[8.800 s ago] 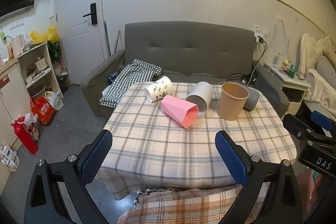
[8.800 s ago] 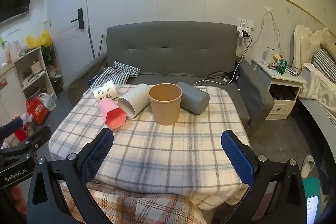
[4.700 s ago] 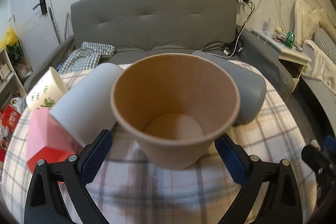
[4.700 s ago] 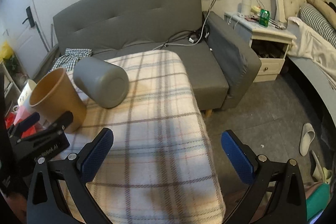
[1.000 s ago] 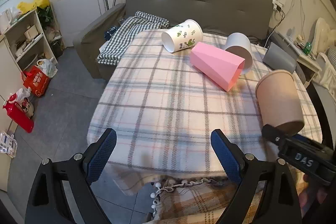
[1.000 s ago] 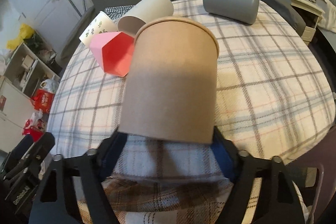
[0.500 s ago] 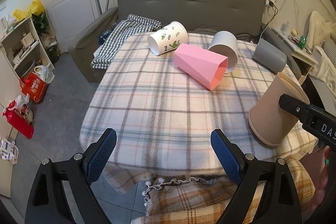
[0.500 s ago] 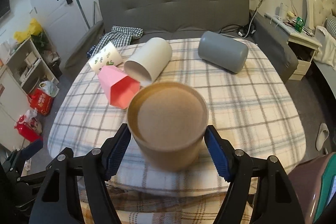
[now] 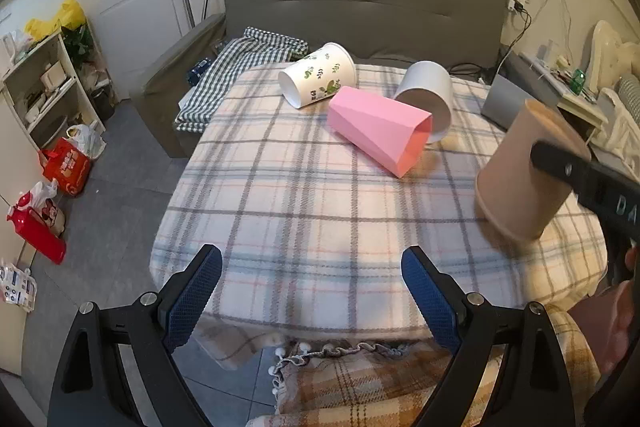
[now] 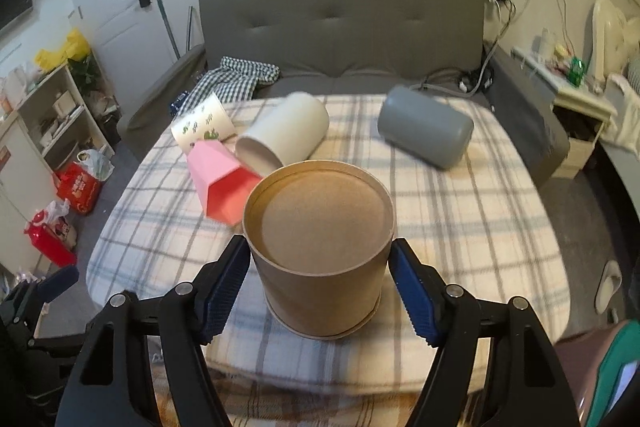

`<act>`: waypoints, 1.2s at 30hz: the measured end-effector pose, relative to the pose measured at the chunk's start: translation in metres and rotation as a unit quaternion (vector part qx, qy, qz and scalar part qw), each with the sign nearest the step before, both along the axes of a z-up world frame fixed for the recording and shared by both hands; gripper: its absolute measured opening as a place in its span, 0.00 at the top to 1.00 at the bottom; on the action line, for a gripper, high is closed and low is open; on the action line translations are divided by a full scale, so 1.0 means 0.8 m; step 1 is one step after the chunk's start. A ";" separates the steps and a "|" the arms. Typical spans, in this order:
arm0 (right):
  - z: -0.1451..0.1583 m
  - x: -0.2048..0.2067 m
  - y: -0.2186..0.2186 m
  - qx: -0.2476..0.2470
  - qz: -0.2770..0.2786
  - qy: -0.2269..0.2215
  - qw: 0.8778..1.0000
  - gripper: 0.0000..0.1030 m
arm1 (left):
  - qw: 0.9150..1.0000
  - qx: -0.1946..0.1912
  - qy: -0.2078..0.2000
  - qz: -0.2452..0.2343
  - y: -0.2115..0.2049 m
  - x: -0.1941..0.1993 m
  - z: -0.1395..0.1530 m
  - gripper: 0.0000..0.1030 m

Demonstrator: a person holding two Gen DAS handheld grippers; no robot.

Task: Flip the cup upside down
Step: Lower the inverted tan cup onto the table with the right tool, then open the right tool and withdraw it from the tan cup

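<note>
Writing first: the right tool's black arm in the left wrist view shows the letters "DA", rest cut off. The leaf cup (image 9: 318, 79) has a small green mark, too small to read.

Left to right on the plaid surface (image 9: 304, 211): leaf cup on its side, then the pink cup (image 9: 380, 129) on its side w/ its mouth toward the near-right, the white cup (image 9: 428, 95) on its side just behind the pink one, touching or nearly. The gray cup (image 10: 426, 131) lies on its side at the far right, apart from the others.

The brown cup (image 10: 320, 251) is near the front edge, bottom up, mouth down on the cloth. The right tongs (image 10: 320, 279) are shut on it, one blue pad on each side.

The left tongs (image 9: 312, 291) are wide apart, nothing between them, over the near edge.

Vs. half a sec ago: the brown cup was tilted, now it sits nearly straight.
</note>
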State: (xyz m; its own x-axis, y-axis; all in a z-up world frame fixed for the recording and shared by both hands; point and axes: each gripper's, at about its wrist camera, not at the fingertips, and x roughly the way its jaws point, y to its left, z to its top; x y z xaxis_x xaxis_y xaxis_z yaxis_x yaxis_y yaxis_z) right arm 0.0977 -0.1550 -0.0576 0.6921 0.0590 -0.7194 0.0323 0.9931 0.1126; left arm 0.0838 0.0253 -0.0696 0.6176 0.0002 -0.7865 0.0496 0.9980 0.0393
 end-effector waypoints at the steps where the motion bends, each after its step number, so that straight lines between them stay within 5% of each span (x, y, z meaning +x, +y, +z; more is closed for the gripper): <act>1: 0.003 0.006 0.001 -0.003 0.002 -0.005 1.000 0.31 | 1.000 0.000 0.001 0.001 0.001 0.001 -0.001 0.09; 6: 0.003 0.021 0.007 -0.016 0.012 -0.024 1.000 0.31 | 1.000 -0.001 0.009 0.005 0.003 0.008 -0.006 0.09; 20: -0.036 0.004 0.017 -0.032 0.035 0.010 0.999 0.30 | 1.000 0.002 0.020 0.006 -0.004 0.005 -0.008 0.09; 26: -0.024 -0.009 0.007 -0.016 0.020 -0.002 1.000 0.21 | 1.000 0.002 0.007 0.009 -0.008 -0.005 0.010 0.09; 36: 0.024 -0.051 -0.022 0.014 0.008 -0.046 0.999 0.20 | 0.999 0.008 -0.046 0.000 -0.036 -0.038 0.058 0.09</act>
